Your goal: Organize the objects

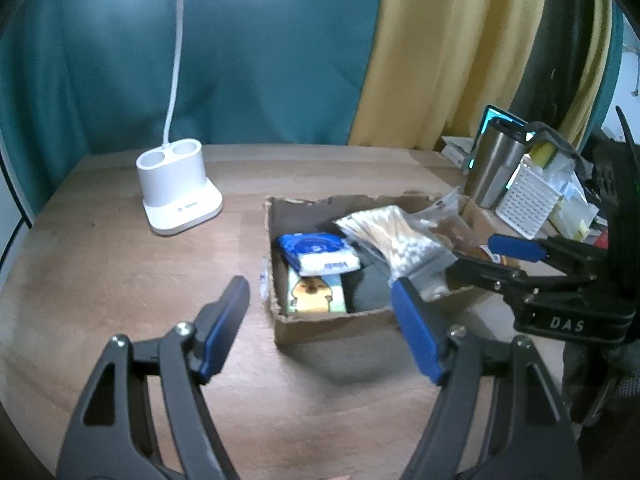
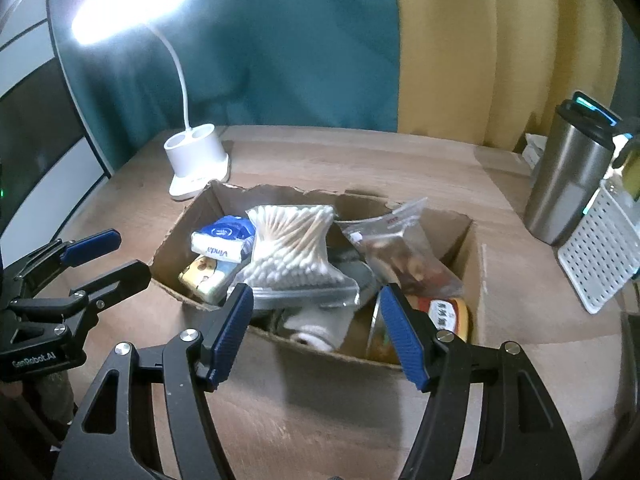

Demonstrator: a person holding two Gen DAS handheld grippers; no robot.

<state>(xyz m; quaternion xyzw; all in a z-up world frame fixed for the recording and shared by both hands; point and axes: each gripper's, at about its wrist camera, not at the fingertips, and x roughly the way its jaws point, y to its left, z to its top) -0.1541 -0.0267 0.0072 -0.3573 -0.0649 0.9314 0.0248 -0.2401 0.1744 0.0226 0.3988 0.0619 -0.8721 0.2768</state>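
Both tools, left (image 1: pixel 320 304) and right (image 2: pixel 316 312), released, empty, hovering at box (image 2: pixel 476 248) near edge; next, probably choosing another item.

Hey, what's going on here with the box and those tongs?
A person holds two tongs over a wooden table, tidying items into a cardboard box. The left tongs and right tongs are both open and empty. A bag of cotton swabs, a tissue pack and a snack bag already lie inside.
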